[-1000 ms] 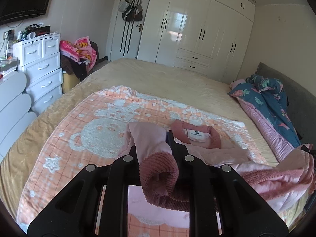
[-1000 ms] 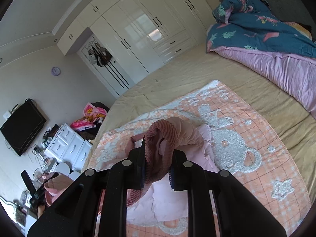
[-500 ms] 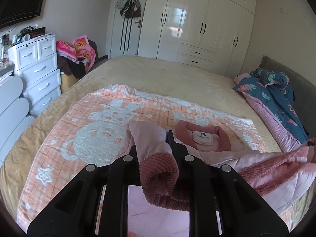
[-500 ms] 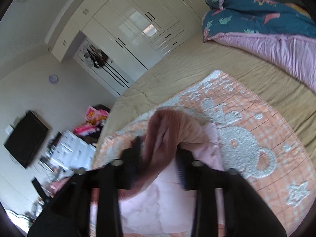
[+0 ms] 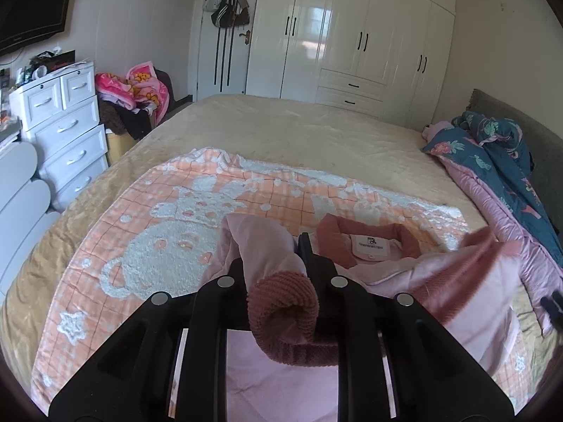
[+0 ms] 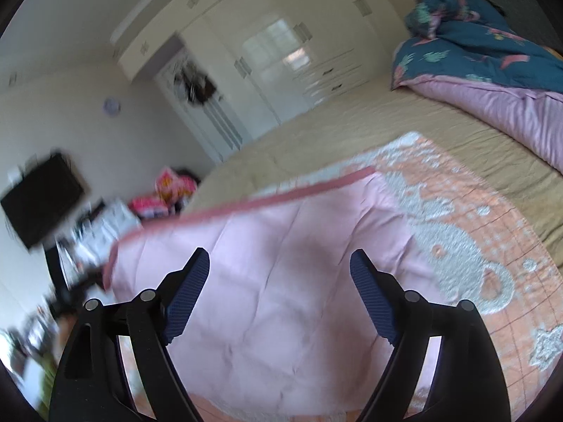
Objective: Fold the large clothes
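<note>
Pink jacket (image 5: 468, 281) lies on orange bear blanket (image 5: 158, 242), atop bed. My left gripper (image 5: 278, 267) clamps ribbed cuff (image 5: 281, 295). My right gripper (image 6: 279, 270) spread wide, empty, above lining.

Pale pink jacket (image 5: 468, 299) with dark rose ribbed trim lies partly folded, lower centre-right; collar label faces up.

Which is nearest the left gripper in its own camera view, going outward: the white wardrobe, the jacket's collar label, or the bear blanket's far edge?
From the left gripper:
1. Collar label, just ahead, slightly right.
2. Bear blanket's far edge, mid-bed.
3. White wardrobe, against the far wall.
</note>
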